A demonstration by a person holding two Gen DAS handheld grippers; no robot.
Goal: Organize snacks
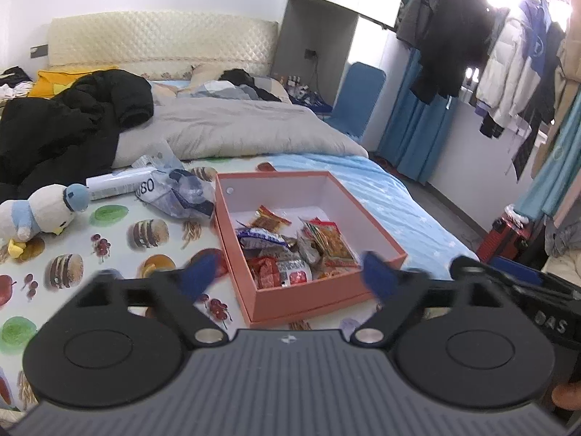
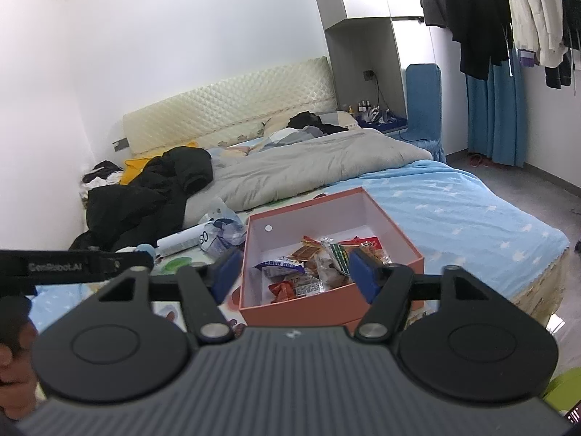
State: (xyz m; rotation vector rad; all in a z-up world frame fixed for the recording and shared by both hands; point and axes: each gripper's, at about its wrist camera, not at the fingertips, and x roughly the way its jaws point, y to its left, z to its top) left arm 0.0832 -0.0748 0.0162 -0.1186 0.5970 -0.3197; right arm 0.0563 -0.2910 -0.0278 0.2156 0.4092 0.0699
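You hold two grippers, left (image 1: pixel 290 276) and right (image 2: pixel 294 272), both spread wide and empty, before one square salmon cardboard box (image 1: pixel 290 299) at 12 o'clock, holding a heap of crinkly foil snacks (image 1: pixel 290 250).

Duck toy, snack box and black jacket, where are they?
Duck toy (image 1: pixel 34 214), left wrist view, on its white body.
Snack box (image 1: pixel 312 296), left wrist view, on its near orange wall.
Black jacket (image 2: pixel 145 196), right wrist view, on its crumpled middle.
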